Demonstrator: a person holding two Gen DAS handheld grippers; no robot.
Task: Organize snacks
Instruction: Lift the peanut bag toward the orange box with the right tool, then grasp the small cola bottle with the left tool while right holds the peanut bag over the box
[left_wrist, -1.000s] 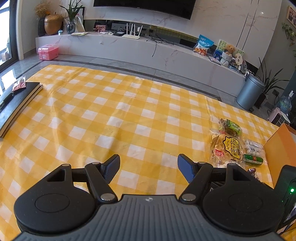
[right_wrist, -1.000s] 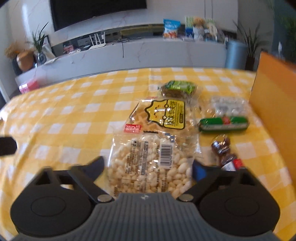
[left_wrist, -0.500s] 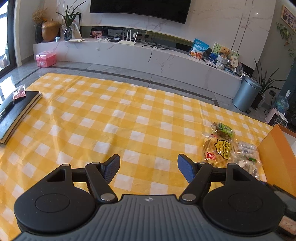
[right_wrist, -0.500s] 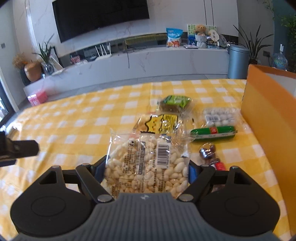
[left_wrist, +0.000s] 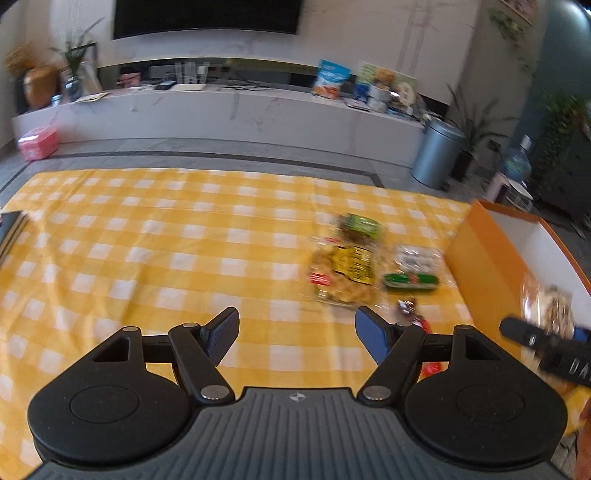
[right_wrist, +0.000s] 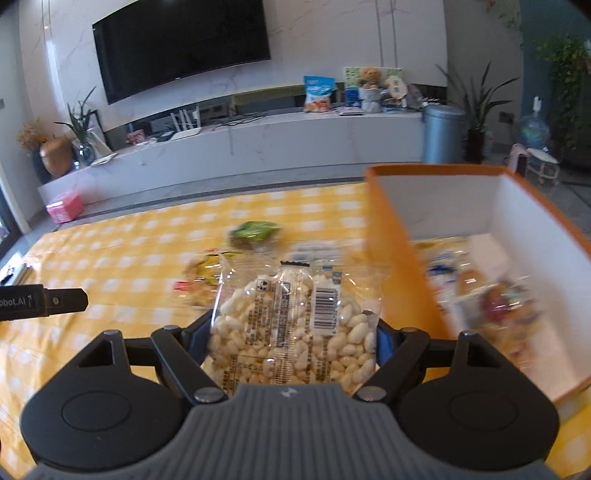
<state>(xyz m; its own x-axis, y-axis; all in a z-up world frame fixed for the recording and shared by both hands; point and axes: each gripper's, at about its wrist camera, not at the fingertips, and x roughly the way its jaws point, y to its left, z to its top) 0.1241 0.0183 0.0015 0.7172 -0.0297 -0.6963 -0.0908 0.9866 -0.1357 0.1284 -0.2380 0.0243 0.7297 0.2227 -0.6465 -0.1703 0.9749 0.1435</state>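
Checked cloth (left_wrist: 147, 258); perhaps five snack packets (left_wrist: 347, 273); left fingers (left_wrist: 221, 332) spread, right fingers (right_wrist: 384, 338) pinching one peanut bag (right_wrist: 295, 325).

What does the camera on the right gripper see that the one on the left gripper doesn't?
Only the right view: the bag of puffed snacks up close, clamped in the right gripper, and packets on the box floor.
Only the left view: the open, empty left gripper and a green stick pack.
Both: the orange box, checked cloth, yellow bag.

Snack packets (left_wrist: 347, 273) left of box (left_wrist: 484, 266)
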